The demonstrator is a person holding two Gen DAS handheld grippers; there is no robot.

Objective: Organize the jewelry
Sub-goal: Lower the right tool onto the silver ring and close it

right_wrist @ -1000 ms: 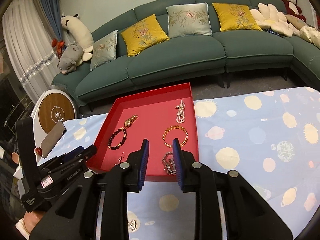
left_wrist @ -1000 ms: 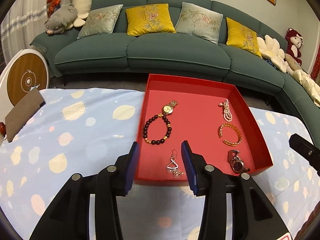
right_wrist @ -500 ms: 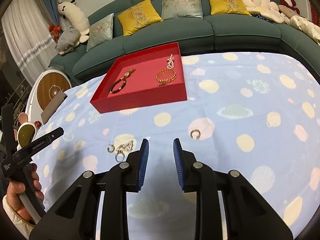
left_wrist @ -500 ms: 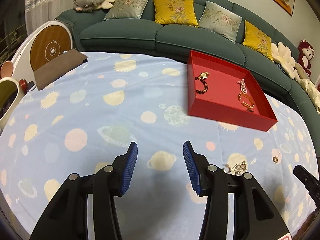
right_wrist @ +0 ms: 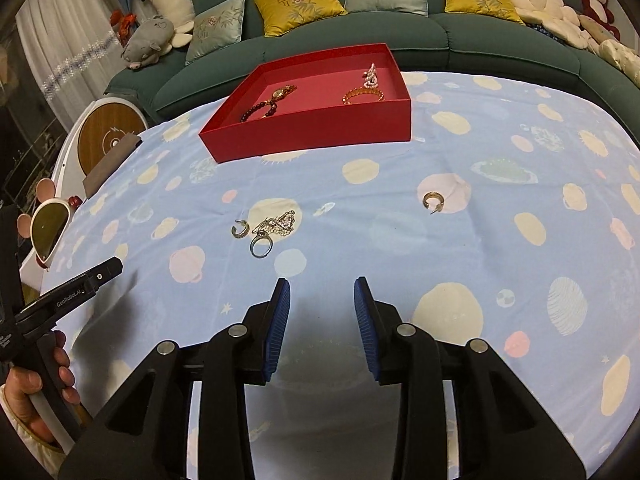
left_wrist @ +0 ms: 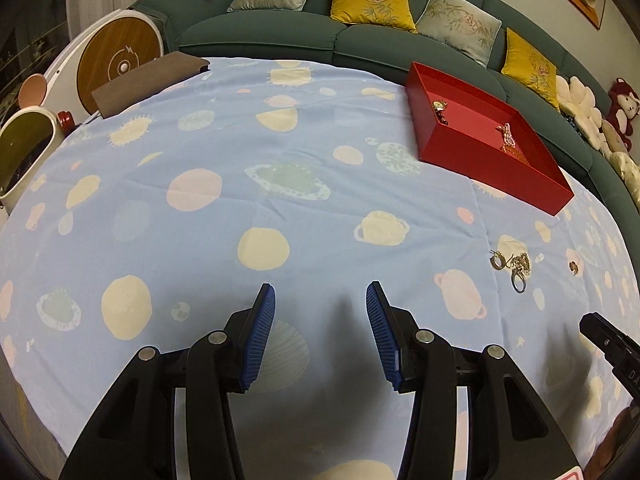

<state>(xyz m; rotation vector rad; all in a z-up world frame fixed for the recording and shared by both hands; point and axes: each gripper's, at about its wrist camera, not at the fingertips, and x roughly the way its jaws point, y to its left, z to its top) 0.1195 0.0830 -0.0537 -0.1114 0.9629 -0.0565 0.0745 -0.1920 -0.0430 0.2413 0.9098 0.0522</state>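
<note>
A red tray sits at the far side of the blue planet-print cloth, with a dark bead bracelet, a gold watch, a gold bangle and a pearl piece inside. On the cloth lie a hoop earring, a silver ring, a sparkly dangling earring and another gold hoop. My right gripper hangs over bare cloth just short of them, its jaws opening with nothing between. My left gripper is open and empty; the small pile lies to its right.
A green sofa with cushions and plush toys curves behind the table. A brown pad lies at the table's far left corner beside a round white-and-wood device. A hand holds the left gripper's handle.
Both grippers have drawn back from above the red tray and sunk toward the near part of the cloth. The loose earrings and ring have come into view. The right jaws stand slightly wider.
</note>
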